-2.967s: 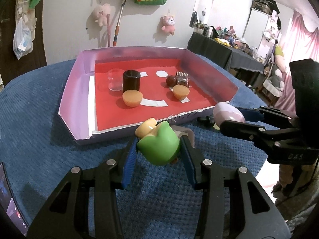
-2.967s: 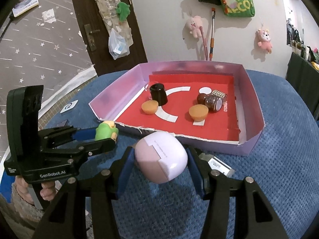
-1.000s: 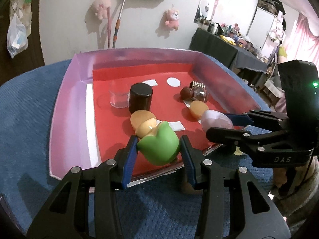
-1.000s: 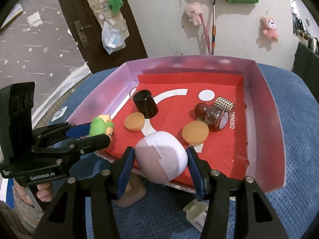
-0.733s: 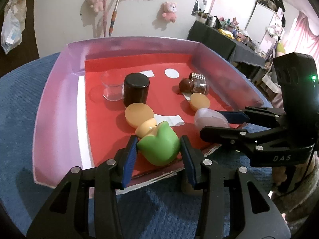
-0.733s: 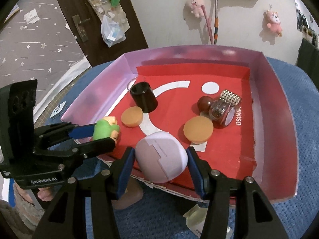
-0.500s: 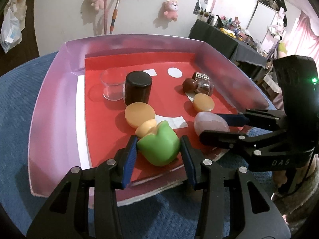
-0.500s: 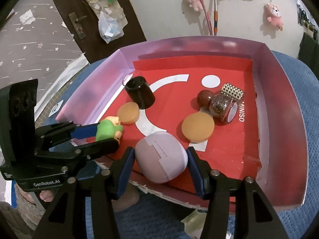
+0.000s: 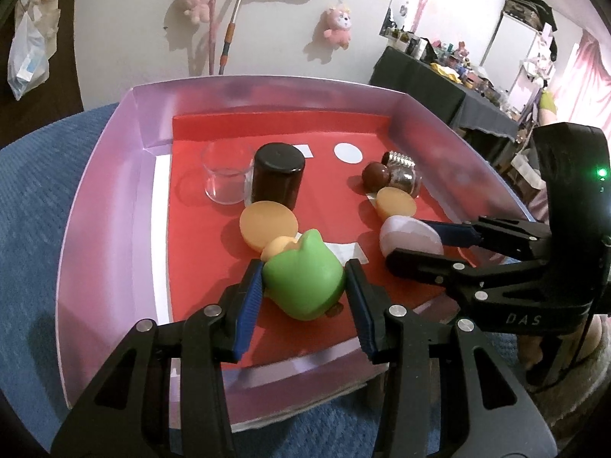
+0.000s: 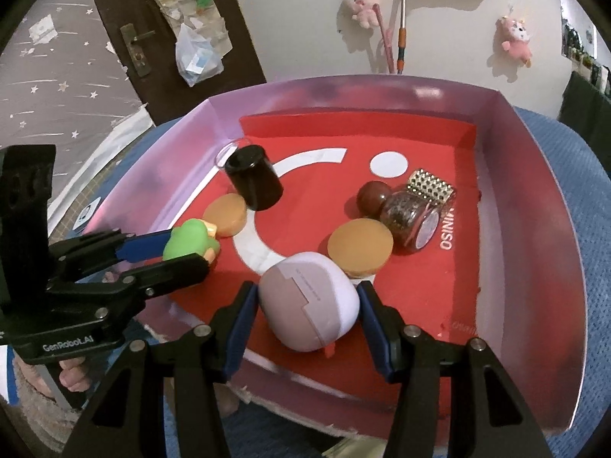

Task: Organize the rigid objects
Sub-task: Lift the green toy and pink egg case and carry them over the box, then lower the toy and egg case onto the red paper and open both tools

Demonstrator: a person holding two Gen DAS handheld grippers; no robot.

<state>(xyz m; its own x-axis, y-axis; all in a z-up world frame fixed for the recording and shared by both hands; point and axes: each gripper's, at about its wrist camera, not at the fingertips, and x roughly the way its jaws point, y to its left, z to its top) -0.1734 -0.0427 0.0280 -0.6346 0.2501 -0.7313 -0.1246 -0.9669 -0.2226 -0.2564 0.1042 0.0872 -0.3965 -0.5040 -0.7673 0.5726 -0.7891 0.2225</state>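
Blue cloth is covering the table (image 9: 34, 198) under a pink tray (image 9: 110, 175). Over its red floor, the left gripper (image 9: 303, 297) is clamping a green toy (image 9: 303, 282), while the right gripper (image 10: 307, 315) is gripping a pale pink case (image 10: 309, 305).

A green rubbery toy with a tan cap (image 9: 301, 286) hangs tilted over the near part of the red-floored tray (image 9: 114, 191), pinched at its sides. A pale lilac egg-shaped case (image 10: 309, 305) hangs beside it, likewise pinched, near a tan disc (image 10: 361, 248).
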